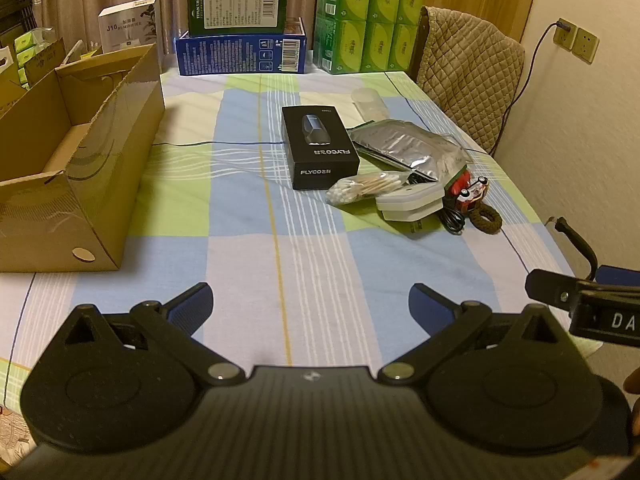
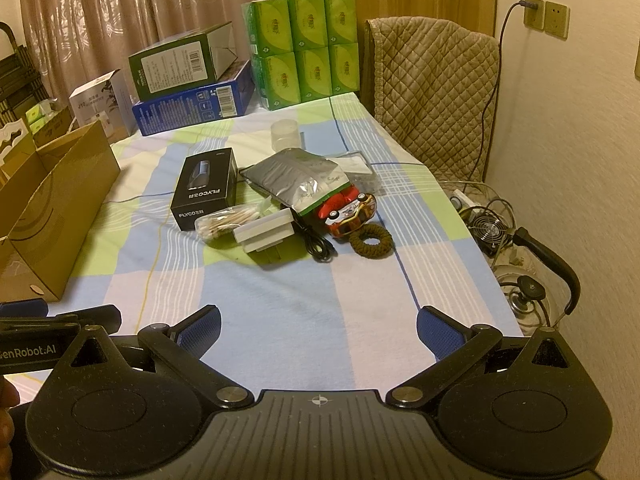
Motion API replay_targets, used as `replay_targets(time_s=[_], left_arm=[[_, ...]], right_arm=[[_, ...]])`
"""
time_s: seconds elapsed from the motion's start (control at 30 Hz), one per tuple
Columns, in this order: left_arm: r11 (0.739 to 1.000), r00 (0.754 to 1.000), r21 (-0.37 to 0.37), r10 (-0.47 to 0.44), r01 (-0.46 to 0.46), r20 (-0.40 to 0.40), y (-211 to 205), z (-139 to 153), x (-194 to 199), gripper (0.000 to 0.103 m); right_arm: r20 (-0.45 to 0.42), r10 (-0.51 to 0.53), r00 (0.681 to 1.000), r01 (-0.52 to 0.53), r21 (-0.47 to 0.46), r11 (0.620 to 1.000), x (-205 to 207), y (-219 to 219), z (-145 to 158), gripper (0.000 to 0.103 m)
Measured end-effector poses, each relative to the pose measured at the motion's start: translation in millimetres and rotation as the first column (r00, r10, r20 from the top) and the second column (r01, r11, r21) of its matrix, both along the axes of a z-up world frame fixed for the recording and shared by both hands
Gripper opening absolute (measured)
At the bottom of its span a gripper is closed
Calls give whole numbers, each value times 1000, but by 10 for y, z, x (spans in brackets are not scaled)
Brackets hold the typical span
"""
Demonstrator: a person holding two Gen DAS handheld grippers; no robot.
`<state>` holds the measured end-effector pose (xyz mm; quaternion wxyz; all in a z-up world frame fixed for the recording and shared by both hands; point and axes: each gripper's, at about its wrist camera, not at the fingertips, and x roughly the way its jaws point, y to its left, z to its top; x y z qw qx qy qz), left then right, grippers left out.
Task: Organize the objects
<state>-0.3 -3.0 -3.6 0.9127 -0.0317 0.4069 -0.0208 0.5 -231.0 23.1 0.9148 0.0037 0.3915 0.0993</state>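
A cluster of objects lies mid-table: a black FLYCO box, a silver foil pouch, a bag of cotton swabs, a white charger, a black cable, a red toy car, a brown hair tie and a clear cup. My left gripper and right gripper are open and empty, over the near table, well short of the cluster.
An open cardboard box stands at the table's left. Stacked boxes and green tissue packs line the far edge. A quilted chair is at the right, with a fan and cables on the floor.
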Motion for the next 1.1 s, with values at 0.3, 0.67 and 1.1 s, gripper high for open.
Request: replay_targets(time_s=[0.3, 0.67, 1.1], left_arm=[[1000, 1000, 0, 0, 0, -1, -9, -11, -7, 102], [1000, 1000, -1, 1, -1, -2, -7, -5, -3, 102], [1000, 1000, 0, 1, -1, -3, -5, -1, 0, 102]], right_arm=[[-2, 3, 1000, -3, -2, 1000, 0, 0, 5, 101], [-2, 6, 1000, -6, -2, 1000, 0, -4, 1, 101], [-3, 6, 1000, -6, -1, 1000, -3, -12, 5, 101]])
